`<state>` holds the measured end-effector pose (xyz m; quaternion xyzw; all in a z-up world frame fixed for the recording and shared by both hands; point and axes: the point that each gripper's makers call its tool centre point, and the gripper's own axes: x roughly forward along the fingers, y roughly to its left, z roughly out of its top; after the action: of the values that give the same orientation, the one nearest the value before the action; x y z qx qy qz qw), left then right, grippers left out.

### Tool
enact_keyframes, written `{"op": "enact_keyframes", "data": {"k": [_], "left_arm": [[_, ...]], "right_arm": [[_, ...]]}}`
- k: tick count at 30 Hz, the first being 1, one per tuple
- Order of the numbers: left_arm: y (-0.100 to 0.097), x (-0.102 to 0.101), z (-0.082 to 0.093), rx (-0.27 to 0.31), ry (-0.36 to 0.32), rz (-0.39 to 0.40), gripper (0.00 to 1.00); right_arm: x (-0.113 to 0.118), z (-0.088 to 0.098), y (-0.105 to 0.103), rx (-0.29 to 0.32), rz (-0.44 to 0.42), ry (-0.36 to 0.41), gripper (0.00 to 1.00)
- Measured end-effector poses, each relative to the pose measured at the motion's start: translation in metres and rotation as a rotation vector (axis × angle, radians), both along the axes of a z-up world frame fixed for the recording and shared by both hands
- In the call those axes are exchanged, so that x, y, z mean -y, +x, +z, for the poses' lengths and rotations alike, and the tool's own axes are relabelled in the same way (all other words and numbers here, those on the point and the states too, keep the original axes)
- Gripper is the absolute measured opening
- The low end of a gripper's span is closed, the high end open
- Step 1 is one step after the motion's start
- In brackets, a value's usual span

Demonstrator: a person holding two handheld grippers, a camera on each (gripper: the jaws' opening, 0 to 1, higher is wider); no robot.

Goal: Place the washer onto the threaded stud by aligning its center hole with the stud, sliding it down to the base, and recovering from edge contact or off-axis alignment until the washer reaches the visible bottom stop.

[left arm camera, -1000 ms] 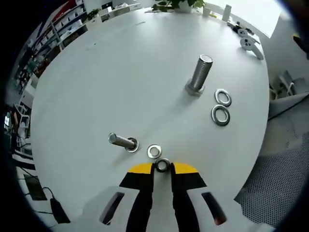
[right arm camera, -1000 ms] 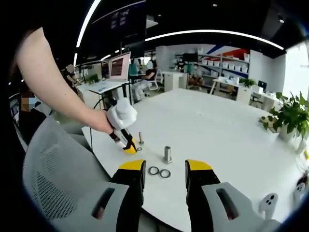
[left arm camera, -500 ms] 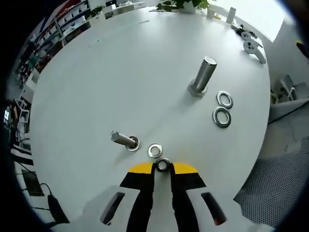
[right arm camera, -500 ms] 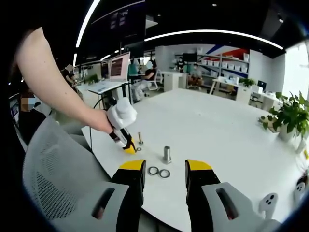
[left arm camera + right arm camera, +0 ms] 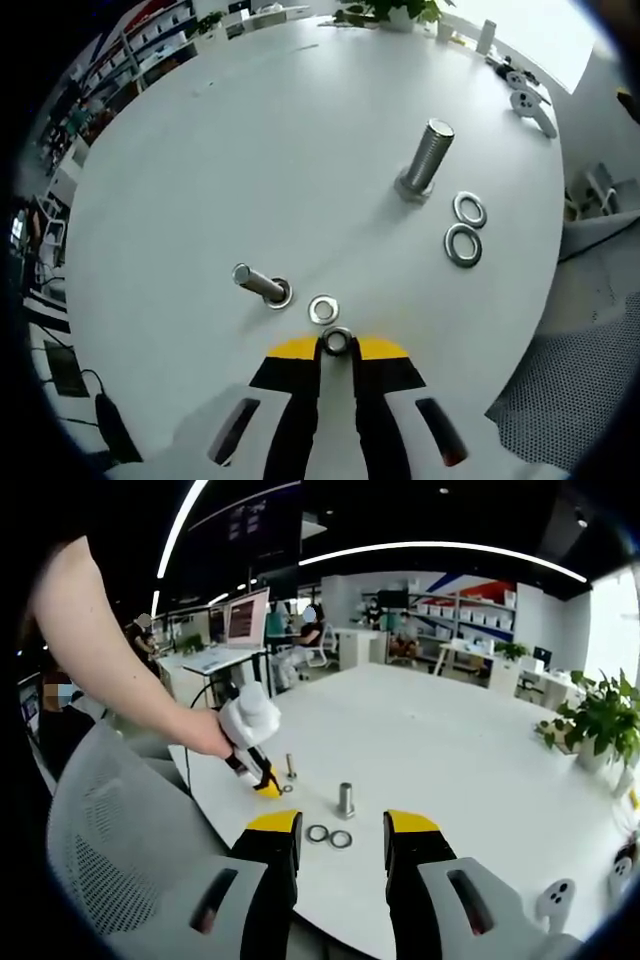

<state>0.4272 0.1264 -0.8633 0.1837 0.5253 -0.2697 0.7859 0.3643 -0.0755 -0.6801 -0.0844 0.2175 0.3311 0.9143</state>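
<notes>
4 washers [image 5: 323, 309], 2 studs [image 5: 423, 162], 2 tongs [image 5: 336, 352]

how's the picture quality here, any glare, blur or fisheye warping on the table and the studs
Left gripper view: the white table is evenly lit, bright glare at its far edge; fisheye bows its rim; the tall stud and the washer in the left gripper look sharp. Right gripper view: dim room, bright ceiling strips, stud small, shadows faint.

right gripper [image 5: 341, 830]: jaws apart | left gripper [image 5: 268, 786]: beside thin stud [image 5: 291, 766], grip unclear | two washers [image 5: 330, 836]: on table [image 5: 450, 740]
</notes>
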Motion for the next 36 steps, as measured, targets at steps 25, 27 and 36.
{"op": "enact_keyframes", "data": {"k": [25,27,36], "left_arm": [[0.007,-0.013,0.035,0.11,-0.046,0.037,0.09],[0.008,-0.013,0.04,0.122,-0.056,0.042,0.09],[0.021,-0.014,0.064,0.186,-0.057,0.026,0.09]], "right_arm": [[-0.001,0.002,0.0,0.0,0.0,0.014,0.35],[-0.001,0.002,0.0,0.0,0.002,0.015,0.35],[-0.001,0.003,0.0,0.004,0.002,0.015,0.35]]}}
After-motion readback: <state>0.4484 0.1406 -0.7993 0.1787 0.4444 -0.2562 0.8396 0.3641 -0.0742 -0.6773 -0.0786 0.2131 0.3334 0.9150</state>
